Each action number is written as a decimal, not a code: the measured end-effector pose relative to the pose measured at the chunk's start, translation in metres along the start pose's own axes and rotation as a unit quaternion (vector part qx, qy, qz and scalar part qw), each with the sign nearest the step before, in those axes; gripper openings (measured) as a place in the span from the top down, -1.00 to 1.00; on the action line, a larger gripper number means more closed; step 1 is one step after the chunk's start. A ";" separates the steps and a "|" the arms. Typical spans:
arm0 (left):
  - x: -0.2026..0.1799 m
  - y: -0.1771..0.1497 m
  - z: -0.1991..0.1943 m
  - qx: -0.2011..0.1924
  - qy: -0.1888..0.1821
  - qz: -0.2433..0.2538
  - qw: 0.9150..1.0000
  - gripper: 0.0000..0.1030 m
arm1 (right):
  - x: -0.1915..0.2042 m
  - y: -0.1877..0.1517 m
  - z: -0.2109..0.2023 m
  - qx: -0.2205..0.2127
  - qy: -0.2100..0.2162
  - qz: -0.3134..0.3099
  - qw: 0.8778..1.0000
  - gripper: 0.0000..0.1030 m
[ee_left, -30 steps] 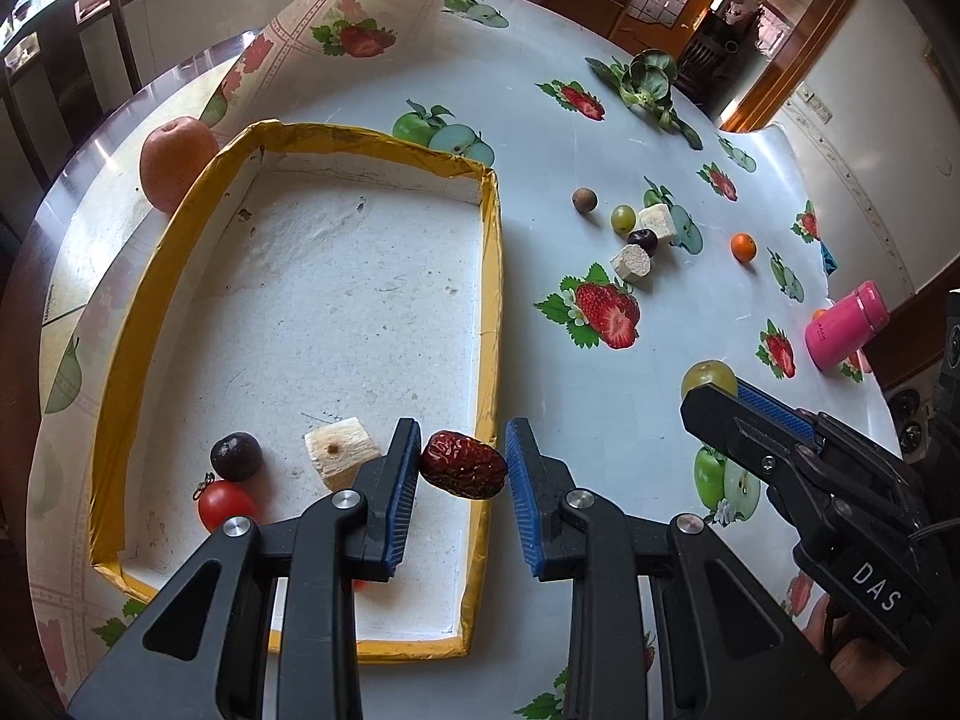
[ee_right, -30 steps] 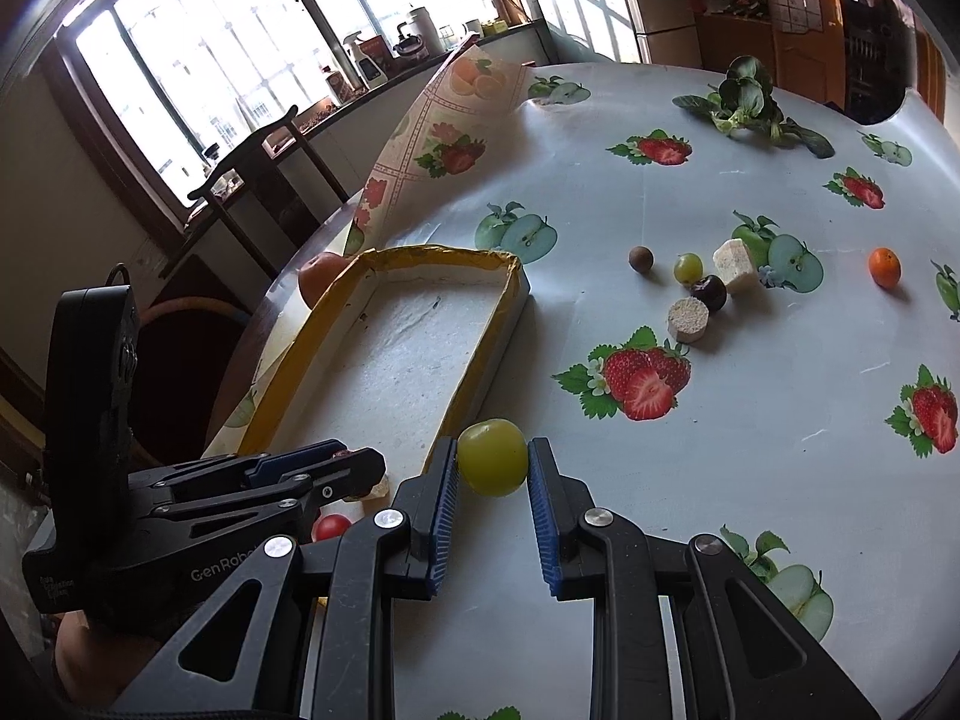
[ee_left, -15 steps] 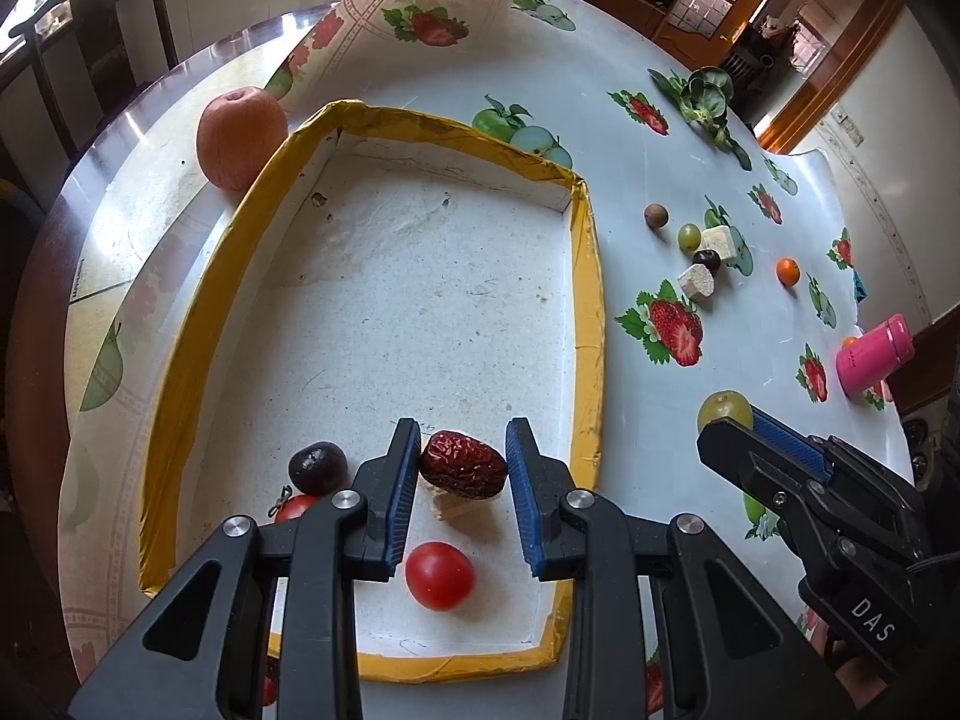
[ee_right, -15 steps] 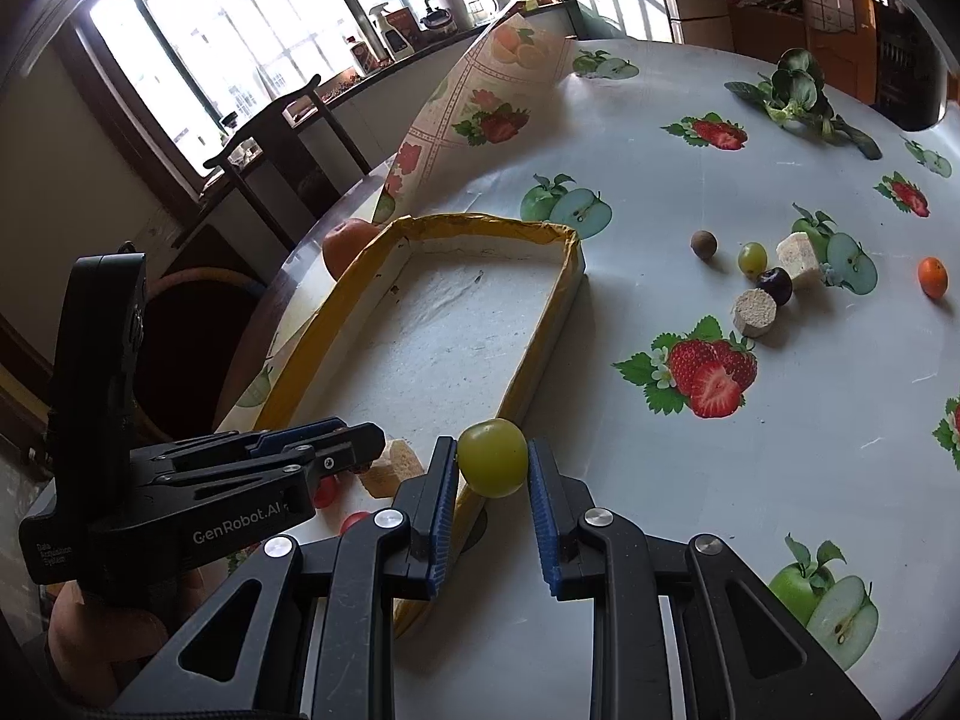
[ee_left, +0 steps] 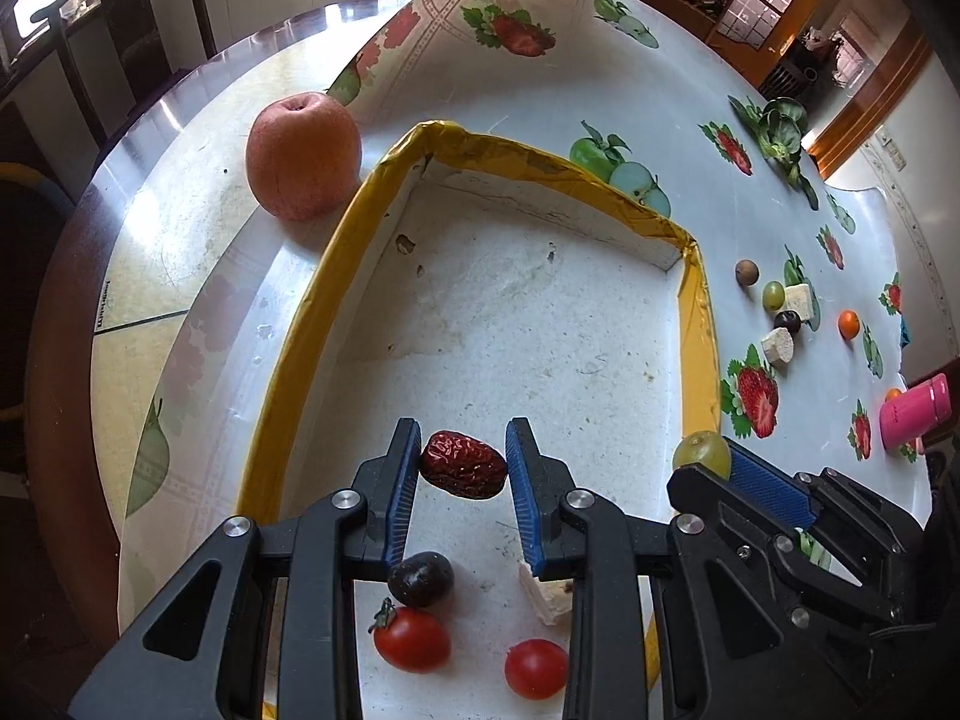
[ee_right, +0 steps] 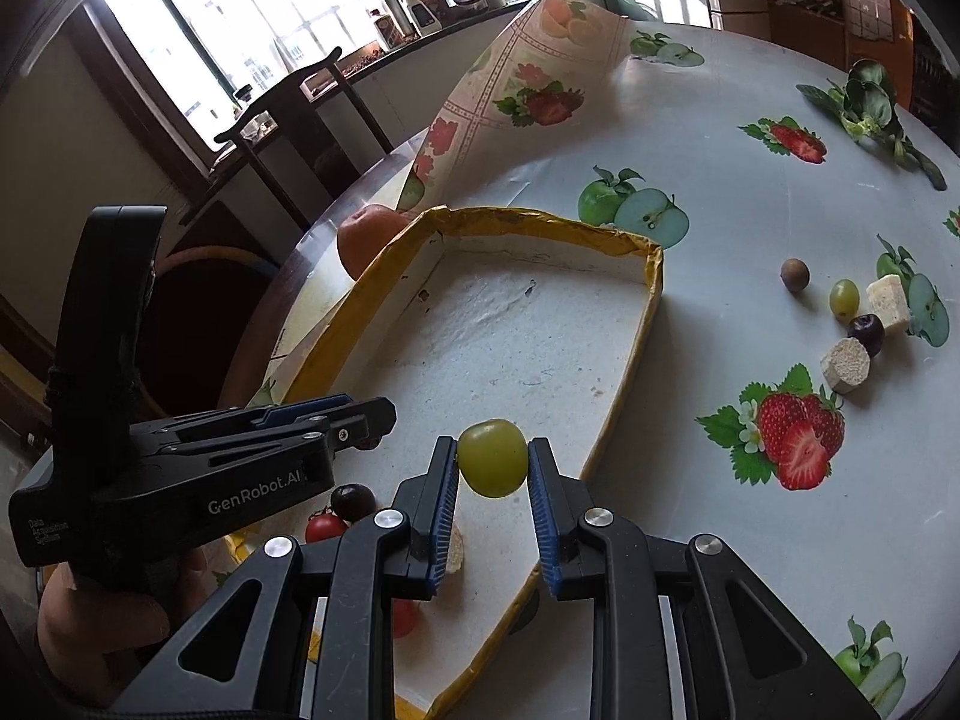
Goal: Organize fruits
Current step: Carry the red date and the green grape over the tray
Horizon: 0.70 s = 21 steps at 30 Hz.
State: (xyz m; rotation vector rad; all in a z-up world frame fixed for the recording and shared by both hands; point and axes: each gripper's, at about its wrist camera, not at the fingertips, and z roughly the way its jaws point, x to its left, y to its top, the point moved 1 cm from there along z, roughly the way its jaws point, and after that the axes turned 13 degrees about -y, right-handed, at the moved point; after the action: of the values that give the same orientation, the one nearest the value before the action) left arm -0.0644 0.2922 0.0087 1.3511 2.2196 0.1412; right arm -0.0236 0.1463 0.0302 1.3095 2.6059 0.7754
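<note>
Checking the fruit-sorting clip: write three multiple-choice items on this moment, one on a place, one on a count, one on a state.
1. Where does the apple lie?
A. inside the tray
B. outside the tray, by its far corner
C. in a gripper

2. How many cherry tomatoes lie in the tray?
A. two
B. none
C. five

3. What does the right gripper hold?
A. nothing
B. a pink bottle
C. a green grape

Key: 1 B, it sits beyond the yellow rim; 2 A, two red ones show near the left gripper; 3 C, both pads press the grape.
</note>
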 end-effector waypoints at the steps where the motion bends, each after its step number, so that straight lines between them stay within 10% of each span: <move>1: 0.003 0.001 0.003 0.003 0.004 -0.003 1.000 0.48 | 0.005 0.001 0.006 0.005 0.001 -0.005 1.000 0.54; 17: 0.005 -0.008 0.027 0.031 0.040 -0.004 0.999 0.45 | 0.036 -0.011 0.054 0.046 -0.036 -0.091 0.994 0.50; 21: 0.004 -0.008 0.014 0.017 0.039 -0.010 0.999 0.45 | 0.031 -0.010 0.041 0.033 -0.031 -0.082 0.996 0.16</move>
State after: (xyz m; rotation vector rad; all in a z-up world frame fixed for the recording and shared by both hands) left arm -0.0649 0.2893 -0.0075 1.3633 2.3086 0.1527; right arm -0.0366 0.1816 -0.0065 1.0983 2.6691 0.6188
